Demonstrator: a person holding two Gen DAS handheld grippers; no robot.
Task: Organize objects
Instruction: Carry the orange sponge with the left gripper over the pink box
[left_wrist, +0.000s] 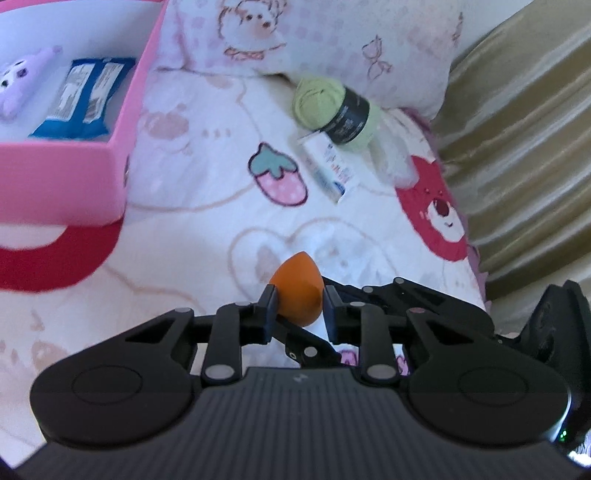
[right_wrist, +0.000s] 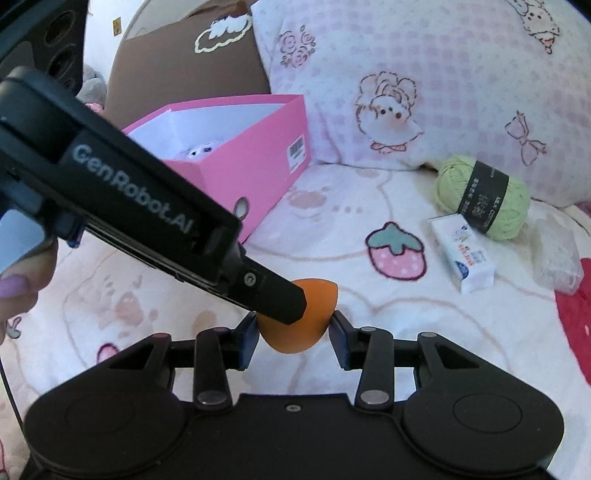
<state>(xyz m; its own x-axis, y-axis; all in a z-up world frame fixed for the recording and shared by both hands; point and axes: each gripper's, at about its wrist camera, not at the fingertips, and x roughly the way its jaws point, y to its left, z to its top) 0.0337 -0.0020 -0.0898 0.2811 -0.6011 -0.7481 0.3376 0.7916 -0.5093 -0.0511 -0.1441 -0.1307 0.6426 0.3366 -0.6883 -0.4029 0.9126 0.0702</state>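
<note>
An orange egg-shaped sponge (left_wrist: 297, 291) is held above the printed bedspread between both grippers. My left gripper (left_wrist: 300, 308) is closed around it; it comes in from the left across the right wrist view (right_wrist: 284, 299). My right gripper (right_wrist: 293, 334) has its pads (right_wrist: 248, 338) on both sides of the same sponge (right_wrist: 306, 321); its linkage shows under the sponge in the left wrist view (left_wrist: 369, 295). A pink box (right_wrist: 258, 162) stands at the left, holding a purple plush (left_wrist: 22, 81) and blue packets (left_wrist: 85, 96).
A green yarn ball (right_wrist: 484, 197) with a black label and a small white box (right_wrist: 461, 254) lie on the bed by the pillow (right_wrist: 443, 74). A clear plastic packet (right_wrist: 557, 258) lies at right. A gold curtain (left_wrist: 524, 129) hangs beyond the bed's edge.
</note>
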